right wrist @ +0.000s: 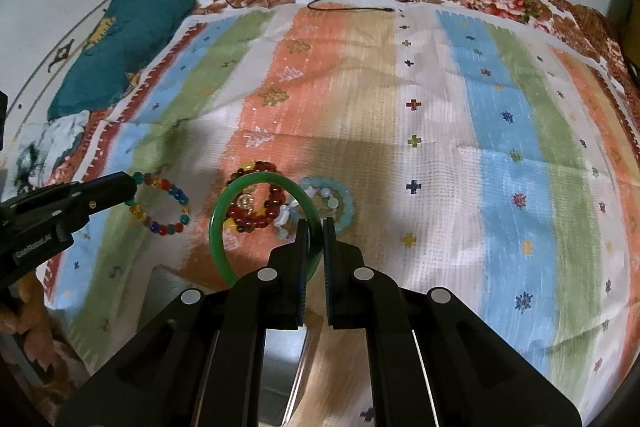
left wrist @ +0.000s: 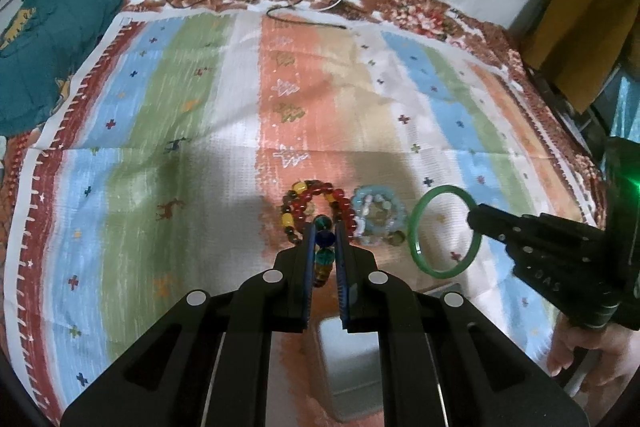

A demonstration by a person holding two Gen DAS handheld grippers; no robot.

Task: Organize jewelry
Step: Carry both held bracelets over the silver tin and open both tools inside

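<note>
A striped cloth (right wrist: 440, 147) (pastel bands, tiny crosses) carries a red bead bracelet (right wrist: 256, 205) touching a pale-blue bead bracelet (right wrist: 340, 203).

Glossy green bangle (right wrist: 224, 227) and glassy beaded bracelet (right wrist: 162, 207); woven striped cloth (right wrist: 460, 147).

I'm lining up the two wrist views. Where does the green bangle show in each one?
Left wrist view: the green bangle is right of centre, gripped at its far-right edge by the right gripper.
Right wrist view: the green bangle is centre-left, held upright in the right gripper.
Shared landmark: the red bead bracelet on the striped cloth.
</note>
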